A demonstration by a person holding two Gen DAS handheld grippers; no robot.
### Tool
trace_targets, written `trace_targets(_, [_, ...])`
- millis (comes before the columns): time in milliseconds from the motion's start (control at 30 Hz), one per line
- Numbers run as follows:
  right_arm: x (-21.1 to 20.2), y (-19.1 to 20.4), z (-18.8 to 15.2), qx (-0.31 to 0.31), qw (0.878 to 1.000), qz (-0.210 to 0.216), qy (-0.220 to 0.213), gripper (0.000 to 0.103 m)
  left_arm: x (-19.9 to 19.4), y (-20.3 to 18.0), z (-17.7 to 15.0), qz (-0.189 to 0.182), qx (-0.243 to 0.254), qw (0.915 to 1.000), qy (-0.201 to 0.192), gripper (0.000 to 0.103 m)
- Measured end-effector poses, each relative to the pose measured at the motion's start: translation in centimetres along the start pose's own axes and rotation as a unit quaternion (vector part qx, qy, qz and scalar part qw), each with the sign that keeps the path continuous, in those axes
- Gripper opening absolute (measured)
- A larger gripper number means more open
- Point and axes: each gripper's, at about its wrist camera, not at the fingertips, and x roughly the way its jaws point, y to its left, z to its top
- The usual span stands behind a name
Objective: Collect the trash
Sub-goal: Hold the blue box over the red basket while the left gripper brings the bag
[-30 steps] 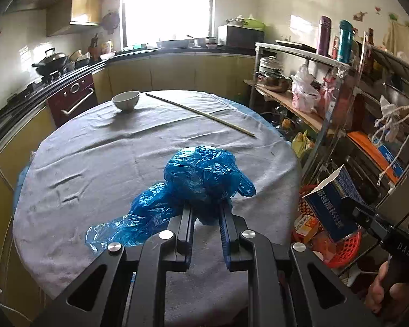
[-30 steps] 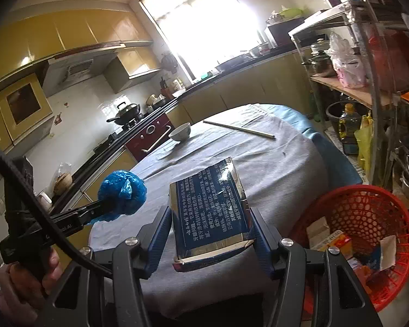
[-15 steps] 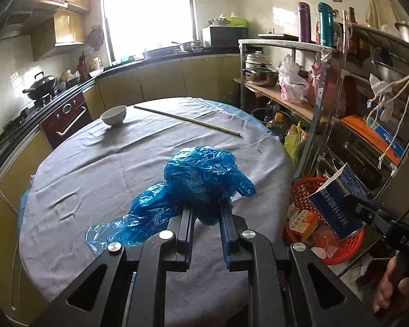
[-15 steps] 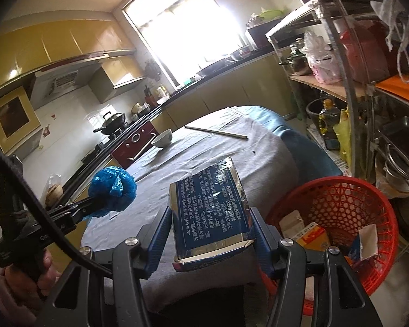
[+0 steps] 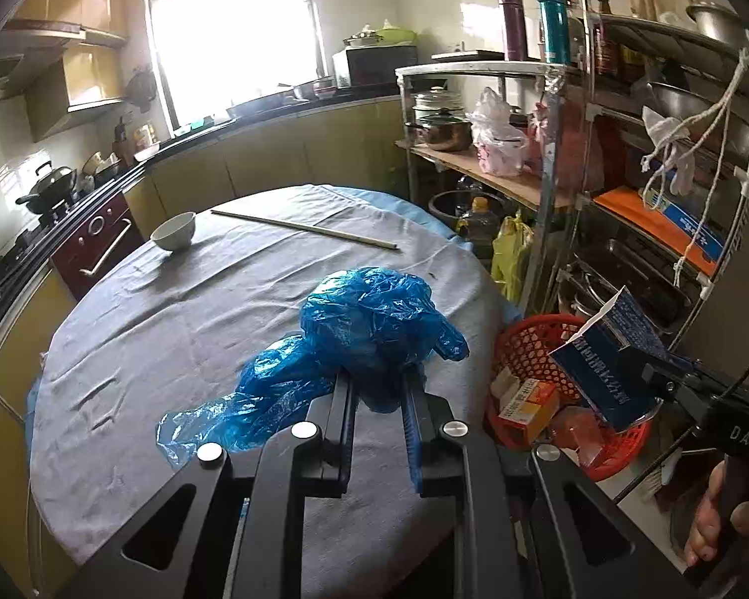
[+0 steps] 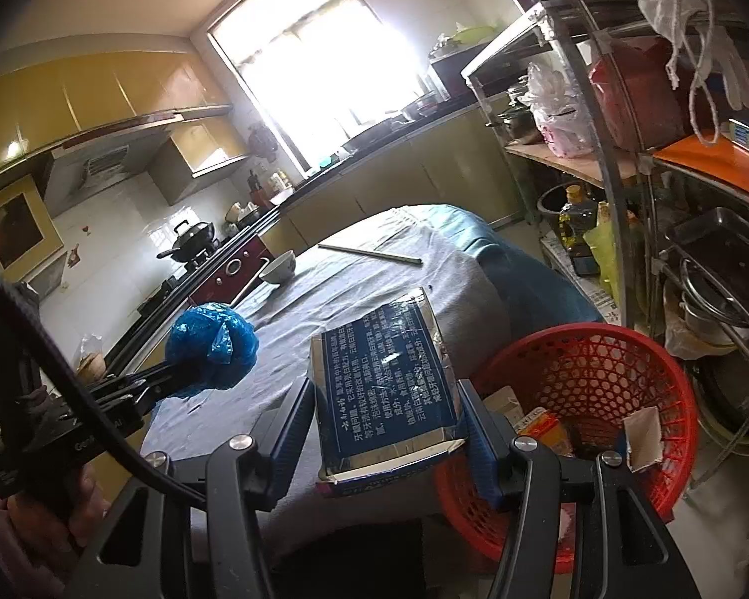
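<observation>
Carrying two pieces of trash toward the red basket [image 6: 589, 374], I see a few ways this could slip. My left claw [image 5: 379, 389] is clenched on a crumpled blue plastic bag [image 5: 374, 324], and only a pinch of the film sits between the pads; a loose tail of it hangs down on the side away from the basket, over the grey cloth of the tabletop [image 5: 175, 324]. That film is thin and slippery, so I judge the wad could slide out of the pinch, or the tail could drag on the cloth or catch on the basket's rim as I bring it over.

My right claw [image 6: 387, 429] is grasping a blue printed carton [image 6: 384, 389] across its flat sides, and it is held just beside the basket, on the tabletop side, with its near end open and crushed. A hollow carton gives under pressure; it may fold or tilt out of the grip before I am above the opening.

The basket sits on the floor close against the tabletop's edge and already holds a few small boxes [image 6: 544, 427]. Released too early, the carton would probably hit the rim or the tabletop edge and land outside. The bag, being light, may drift or cling to the pads instead of falling straight. Both claws converge on one opening, so they could bump each other.
</observation>
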Motion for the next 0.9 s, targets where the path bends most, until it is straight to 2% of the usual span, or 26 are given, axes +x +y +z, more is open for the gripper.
trace_targets(900, [-2.8,-3.8,0.1,0.036,0.999,-0.028,-0.017,0.060,1.5,-5.3,0.8,-0.029,0.060,0.9977,0.009,0.019])
